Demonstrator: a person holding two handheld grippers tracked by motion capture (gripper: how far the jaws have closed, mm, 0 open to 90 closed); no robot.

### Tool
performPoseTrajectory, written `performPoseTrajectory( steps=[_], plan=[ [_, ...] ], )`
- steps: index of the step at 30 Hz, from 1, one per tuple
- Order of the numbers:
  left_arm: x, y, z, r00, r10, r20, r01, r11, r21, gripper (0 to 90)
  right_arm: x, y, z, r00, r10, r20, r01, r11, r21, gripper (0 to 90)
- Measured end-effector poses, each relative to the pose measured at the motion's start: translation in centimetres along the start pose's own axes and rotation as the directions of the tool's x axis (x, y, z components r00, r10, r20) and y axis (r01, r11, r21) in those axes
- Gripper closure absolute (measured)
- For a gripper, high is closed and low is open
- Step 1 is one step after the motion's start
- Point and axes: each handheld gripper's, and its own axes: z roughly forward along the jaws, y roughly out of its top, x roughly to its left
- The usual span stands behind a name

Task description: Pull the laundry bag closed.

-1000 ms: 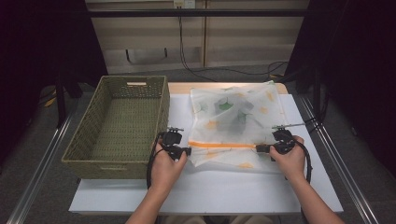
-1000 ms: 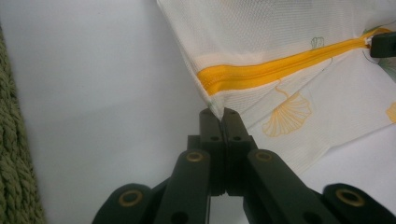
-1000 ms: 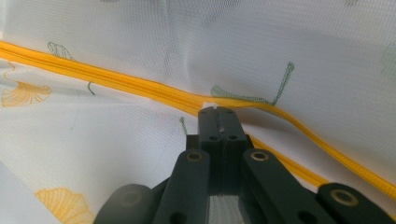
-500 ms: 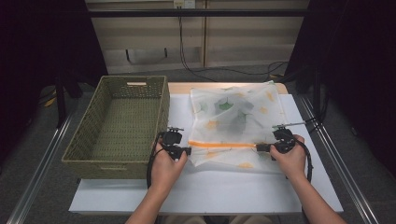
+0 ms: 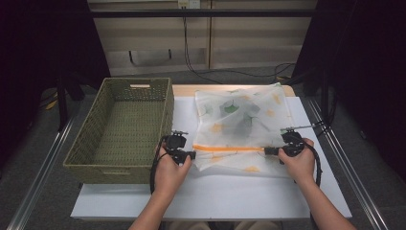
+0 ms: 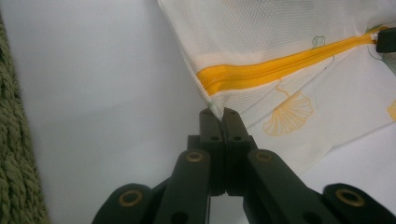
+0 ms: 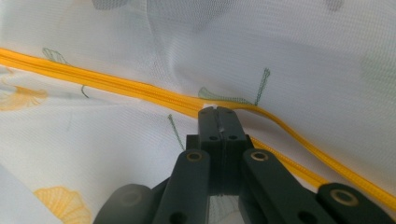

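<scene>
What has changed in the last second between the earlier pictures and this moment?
The right gripper has slid a little leftward along the orange zipper, toward the left gripper. Its jaws are shut at the zipper line, seemingly on the slider. The left gripper stays shut on the corner of the mesh bag. The bag, the wicker basket and the table have not moved.

**A white surface in a dim room**

The white surface [image 5: 230, 196] stands on a grey floor [image 5: 33, 163], with metal rails [image 5: 349, 163] along both sides. Beyond it runs a pale panelled wall [image 5: 239, 43], where black cables [image 5: 191, 57] hang down. Dark curtains [image 5: 43, 43] close in left and right. Light falls from above onto the surface.
</scene>
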Motion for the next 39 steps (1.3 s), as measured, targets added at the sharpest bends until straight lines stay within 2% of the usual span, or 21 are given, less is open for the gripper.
performPoseTrajectory(
  steps=[1, 6, 8, 9, 10, 12, 19, 29, 31, 34, 35, 37, 39],
  plan=[
    [0.0, 0.0, 0.0, 1.0000, -0.003, 0.002, 0.003, 1.0000, 0.001, 89.9, -0.1, 0.0, -0.1, 0.9999, 0.010, -0.008, -0.010, 1.000, 0.001, 90.0],
    [0.0, 0.0, 0.0, 1.0000, 0.000, 0.003, 0.000, 1.0000, -0.007, 89.9, 0.1, -0.1, -0.2, 0.9998, -0.018, 0.009, 0.018, 1.000, -0.002, 90.0],
    [0.0, 0.1, -0.2, 1.0000, 0.003, 0.002, -0.003, 1.0000, -0.004, 89.9, 0.1, -0.1, -0.2, 0.9999, -0.013, 0.009, 0.013, 1.000, -0.001, 90.0],
    [0.0, 0.1, -0.2, 1.0000, -0.003, 0.004, 0.003, 1.0000, -0.006, 89.9, 0.0, -0.1, -0.2, 0.9993, -0.024, 0.029, 0.024, 1.000, -0.001, 90.0],
    [0.0, 0.1, -0.3, 1.0000, -0.004, 0.007, 0.004, 1.0000, -0.005, 89.9, -0.1, -0.1, -0.3, 0.9991, -0.022, 0.035, 0.022, 1.000, 0.001, 90.0],
    [0.0, 0.1, -0.3, 1.0000, -0.005, 0.006, 0.005, 1.0000, -0.004, 89.9, -0.4, -0.2, -0.5, 0.9998, -0.001, 0.018, 0.001, 1.000, -0.005, 90.0],
    [0.0, 0.1, -0.2, 0.9998, -0.017, 0.005, 0.017, 0.9998, 0.008, 89.9, -1.3, -0.7, -1.4, 0.9992, 0.018, 0.036, -0.017, 1.000, -0.011, 90.0],
    [0.0, 0.1, -0.1, 0.9997, -0.025, 0.004, 0.025, 0.9997, 0.001, 89.9, -1.5, -0.9, -1.7, 0.9993, 0.009, 0.037, -0.008, 1.000, -0.022, 90.0],
    [0.0, 0.1, -0.1, 0.9997, -0.023, 0.005, 0.022, 0.9997, 0.008, 89.9, -1.6, -0.9, -1.8, 0.9985, 0.004, 0.055, -0.003, 1.000, -0.017, 90.0],
    [0.0, 0.1, -0.1, 0.9998, -0.022, 0.003, 0.022, 0.9997, 0.006, 89.9, -1.9, -1.0, -1.9, 0.9995, 0.019, 0.026, -0.018, 0.999, -0.027, 90.0],
    [0.0, 0.1, -0.1, 0.9998, -0.019, 0.000, 0.019, 0.9998, 0.007, 89.9, -1.9, -1.0, -2.0, 0.9994, 0.027, 0.024, -0.026, 1.000, -0.018, 90.0],
    [0.0, 0.1, -0.1, 0.9998, -0.022, 0.003, 0.022, 0.9997, 0.007, 89.9, -2.0, -1.0, -2.0, 0.9990, 0.012, 0.044, -0.011, 1.000, -0.023, 90.0],
    [-0.1, 0.1, -0.1, 0.9998, -0.021, 0.003, 0.021, 0.9998, 0.005, 90.0, -2.2, -1.0, -2.1, 0.9994, 0.021, 0.028, -0.021, 0.999, -0.025, 90.0]
  ],
)
